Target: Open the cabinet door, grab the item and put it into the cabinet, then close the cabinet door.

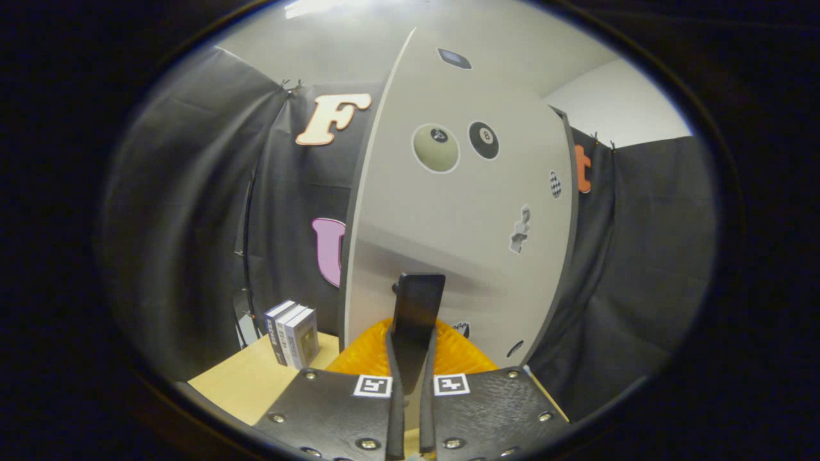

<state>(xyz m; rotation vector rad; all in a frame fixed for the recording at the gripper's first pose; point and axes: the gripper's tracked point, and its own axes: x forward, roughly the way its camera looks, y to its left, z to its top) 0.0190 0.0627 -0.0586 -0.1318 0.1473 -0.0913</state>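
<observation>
Now, gripper view: the hand-held gripper (410,333) has its fingers nearly together, nothing between them, tips close against the door (461,218); touching or not, can't tell. Likely pushing it; best push steady and square, no slipping off the edge. The boxes (293,331), probably the item, stand left on the tabletop (256,378).

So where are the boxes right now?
In the gripper view, the boxes stand upright on the wooden table, left of the cabinet door and the closed hand-held gripper.
</observation>
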